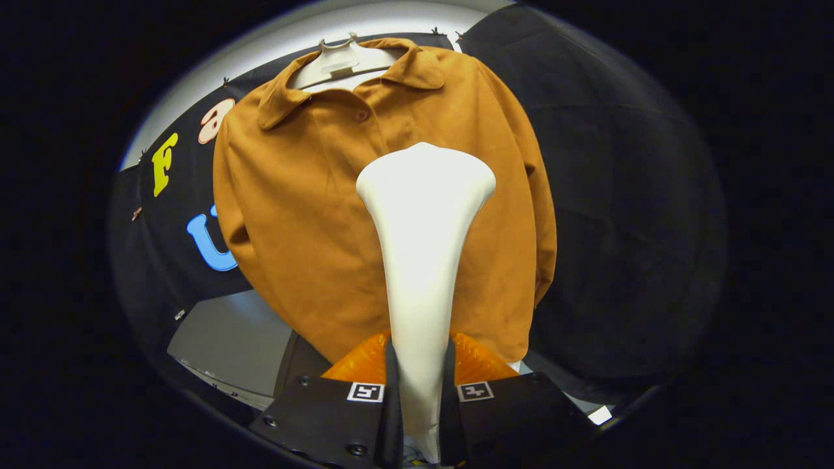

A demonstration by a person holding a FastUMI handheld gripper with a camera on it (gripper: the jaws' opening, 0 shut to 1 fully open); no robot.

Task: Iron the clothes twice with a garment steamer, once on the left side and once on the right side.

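The tongs [419, 391] are pinching the garment steamer [425, 260] by its narrow handle, one finger pressed against each side of it; the steamer rises straight ahead from between them and widens into a flat, flared head. That head stands in front of the middle of the jacket [365, 215], roughly at chest height and a little toward the side with the button placket [362, 116]; whether it touches the cloth or hangs just off it cannot be told from this angle.

As a judgement, the task is somewhere in its working phase: the steamer is already in hand and presented to the garment, so the pick-up is done; nothing in the fabric shows which pass, left or right, has been made, since the cloth looks equally even on both sides, so both passes may yet remain.

The jacket is a rust-orange, matte, suede-like fabric with a soft nap, a folded collar and long sleeves hanging slack at either side; it drapes from a pale moulded hanger [340, 62] against the black cloth wall [619, 195], whose surface shows faint creases. The steamer's shell is smooth, glossy white plastic, rounded at the edges and tapering like a funnel; it catches a bright sheen along its length. A pale grey panel [228, 339] shows below the jacket's hem.
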